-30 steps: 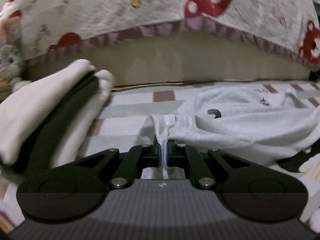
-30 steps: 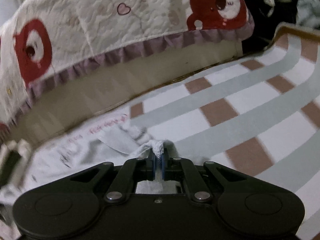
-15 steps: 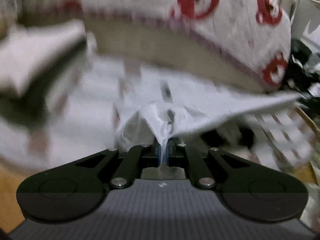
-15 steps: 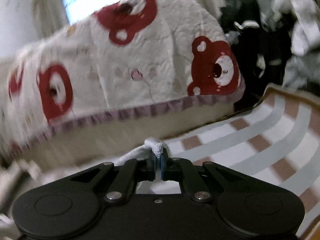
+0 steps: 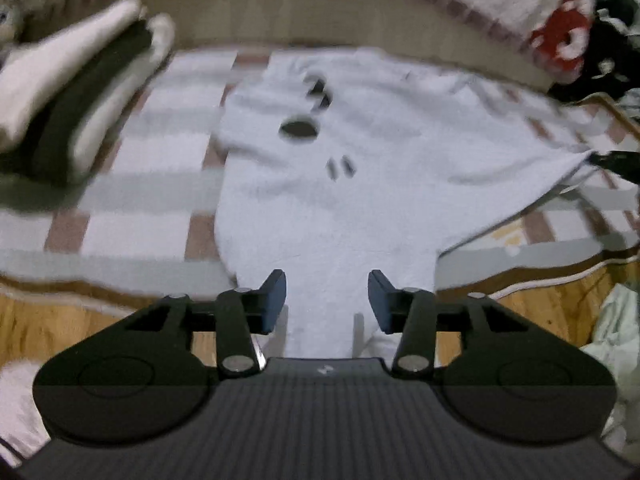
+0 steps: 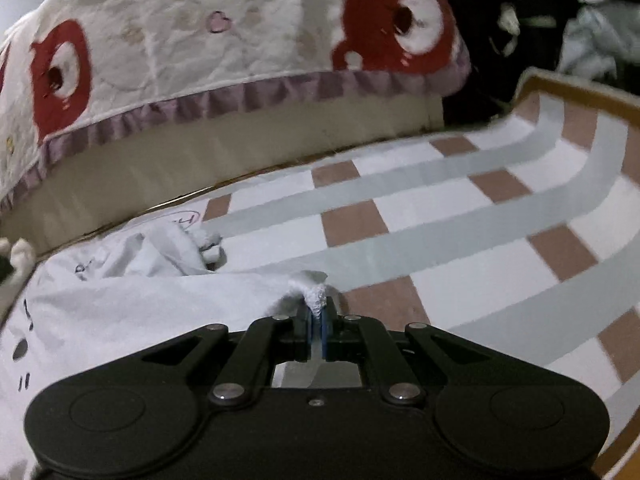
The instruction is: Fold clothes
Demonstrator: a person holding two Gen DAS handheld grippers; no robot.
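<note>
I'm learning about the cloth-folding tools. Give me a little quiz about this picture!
1. True or false: the right tool is pinching the white shirt.
2. What is the left tool doing? A) squeezing the shirt, B) opening, with its pads off the cloth, C) holding a sock.
3. Fill in: the shirt lies on a ____ mat with grey stripes and brown squares.

Key: 1 true; 2 B; 3 checked.

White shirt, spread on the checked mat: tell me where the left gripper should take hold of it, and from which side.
Grip the white shirt at its near edge, lying between the opening left gripper; come from the near side, where that edge lies flat and unobstructed.
</note>
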